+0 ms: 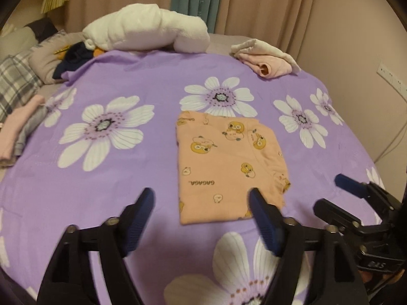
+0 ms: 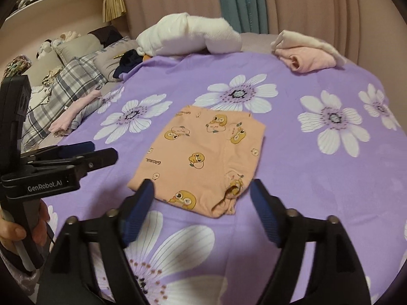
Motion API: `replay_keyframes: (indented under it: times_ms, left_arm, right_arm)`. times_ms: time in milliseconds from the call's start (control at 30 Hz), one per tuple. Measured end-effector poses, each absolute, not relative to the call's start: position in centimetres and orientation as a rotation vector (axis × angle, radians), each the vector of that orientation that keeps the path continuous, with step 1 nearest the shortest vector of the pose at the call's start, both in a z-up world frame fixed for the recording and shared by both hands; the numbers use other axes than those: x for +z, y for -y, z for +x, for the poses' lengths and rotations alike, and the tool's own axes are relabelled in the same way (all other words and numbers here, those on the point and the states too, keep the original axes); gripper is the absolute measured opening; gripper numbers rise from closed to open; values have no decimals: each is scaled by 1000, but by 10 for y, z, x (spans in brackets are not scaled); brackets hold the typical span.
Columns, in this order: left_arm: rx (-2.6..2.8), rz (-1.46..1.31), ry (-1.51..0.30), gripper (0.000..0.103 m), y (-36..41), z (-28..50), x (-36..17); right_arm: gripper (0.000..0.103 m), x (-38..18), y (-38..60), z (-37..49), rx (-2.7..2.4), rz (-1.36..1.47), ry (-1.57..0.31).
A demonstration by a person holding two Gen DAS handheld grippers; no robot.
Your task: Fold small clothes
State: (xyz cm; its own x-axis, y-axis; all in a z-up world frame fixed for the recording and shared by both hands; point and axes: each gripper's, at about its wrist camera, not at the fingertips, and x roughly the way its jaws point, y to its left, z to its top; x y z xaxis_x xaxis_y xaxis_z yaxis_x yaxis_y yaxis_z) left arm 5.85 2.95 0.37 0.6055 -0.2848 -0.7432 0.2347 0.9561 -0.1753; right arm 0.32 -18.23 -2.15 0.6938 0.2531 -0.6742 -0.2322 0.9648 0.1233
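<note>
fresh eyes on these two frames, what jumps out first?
The folded peach duck-print garment lying flat mid-bed on the purple flowered sheet. Next, the two hand-held grippers: the left hand-held gripper and right hand-held gripper both hang open at the garment's near edge, gripping nothing. At the far edge sit a rolled white blanket and a pink clothes pile.

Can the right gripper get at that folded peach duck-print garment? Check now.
Probably yes: the right gripper stands open just in front of the folded peach duck-print garment, which lies flat on the purple floral sheet with nothing between them.
</note>
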Motion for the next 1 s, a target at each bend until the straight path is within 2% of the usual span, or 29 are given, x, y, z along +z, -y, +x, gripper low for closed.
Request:
replay_keyframes:
  times_ms: [33, 100, 133, 233, 567, 1000]
  left_arm:
    - [-298, -63, -866, 95, -31, 53, 8]
    - [-286, -62, -856, 95, -33, 46, 15]
    - [-284, -61, -855, 95, -34, 43, 18]
    - [-264, -60, -867, 101, -37, 37, 23]
    - [-161, -4, -941, 101, -44, 34, 2]
    - [-160, 11, -936, 101, -47, 30, 6]
  right_arm:
    - [91, -18, 182, -1, 273, 30, -751]
    - [102, -10, 180, -10, 275, 30, -730]
    - [103, -6, 180, -13, 275, 31, -721]
    - [103, 0, 177, -21, 266, 33, -706]
    - [103, -13, 172, -19, 128, 9, -775]
    - [103, -10, 170, -22, 145, 13, -773]
